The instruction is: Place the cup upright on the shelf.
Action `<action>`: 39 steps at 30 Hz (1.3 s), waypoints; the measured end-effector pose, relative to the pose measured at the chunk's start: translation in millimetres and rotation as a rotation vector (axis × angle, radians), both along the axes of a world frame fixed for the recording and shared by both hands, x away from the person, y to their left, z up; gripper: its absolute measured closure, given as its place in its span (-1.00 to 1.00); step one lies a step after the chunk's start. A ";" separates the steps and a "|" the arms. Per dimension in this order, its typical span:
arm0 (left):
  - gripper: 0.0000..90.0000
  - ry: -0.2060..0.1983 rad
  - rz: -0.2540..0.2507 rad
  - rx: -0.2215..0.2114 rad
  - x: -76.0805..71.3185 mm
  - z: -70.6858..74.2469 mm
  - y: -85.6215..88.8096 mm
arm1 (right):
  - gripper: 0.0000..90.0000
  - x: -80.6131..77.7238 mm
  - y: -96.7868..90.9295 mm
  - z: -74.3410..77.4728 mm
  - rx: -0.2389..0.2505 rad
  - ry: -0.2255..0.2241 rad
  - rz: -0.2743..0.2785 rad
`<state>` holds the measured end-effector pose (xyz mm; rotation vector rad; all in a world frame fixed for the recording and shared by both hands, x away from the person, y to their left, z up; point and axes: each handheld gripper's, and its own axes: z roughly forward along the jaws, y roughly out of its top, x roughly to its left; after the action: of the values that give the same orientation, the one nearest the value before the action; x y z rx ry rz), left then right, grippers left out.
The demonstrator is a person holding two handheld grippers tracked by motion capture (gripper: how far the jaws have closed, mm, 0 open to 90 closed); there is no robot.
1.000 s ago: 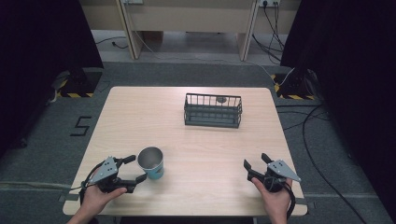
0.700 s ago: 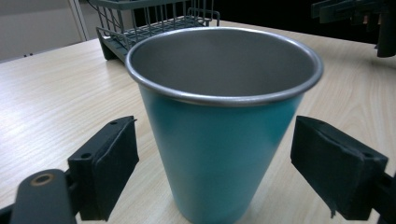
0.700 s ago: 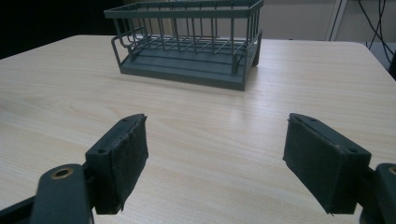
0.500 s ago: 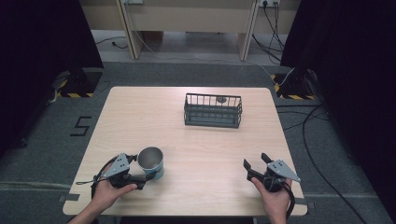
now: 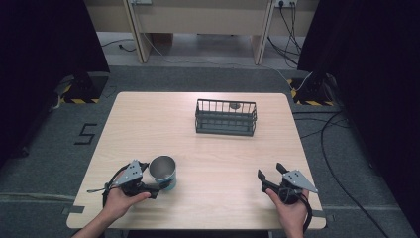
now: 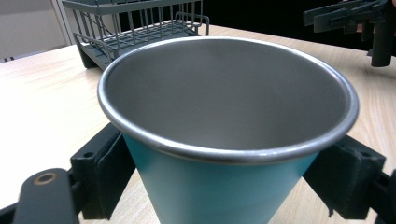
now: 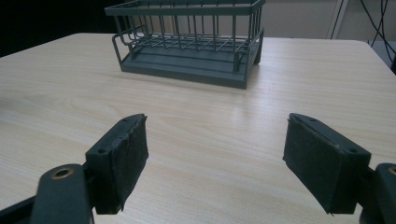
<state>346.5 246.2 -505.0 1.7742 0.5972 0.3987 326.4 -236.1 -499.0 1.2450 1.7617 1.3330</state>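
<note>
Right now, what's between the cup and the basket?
Nothing. In the high view, only bare table lies between the cup and the basket.

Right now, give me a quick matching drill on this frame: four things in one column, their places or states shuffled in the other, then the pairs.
Things:
1. cup
2. wire basket
3. left tool
4. right tool

Places or states:
A. jaws spread wide over bare wood at the near right of the table
B. stands at the far middle of the table, away from both hands
C. upright near the front left edge, teal outside, bare metal inside
D. a jaw on each side of the teal wall

Pairs: 1-C, 2-B, 3-D, 4-A
</note>
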 end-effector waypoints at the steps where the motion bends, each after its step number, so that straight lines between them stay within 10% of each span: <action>1: -0.66 0.003 0.001 -0.009 0.5 -0.1 0.3 | -0.50 0.0 0.1 0.1 0.000 -0.001 0.000; 39: -0.66 -0.092 -0.018 -0.071 43.5 48.8 -40.6 | -0.50 1.6 -0.1 -1.0 0.008 -0.005 0.000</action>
<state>390.0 205.6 -456.1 1.6824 0.5238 0.4393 327.9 -236.3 -500.0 1.2456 1.7542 1.3432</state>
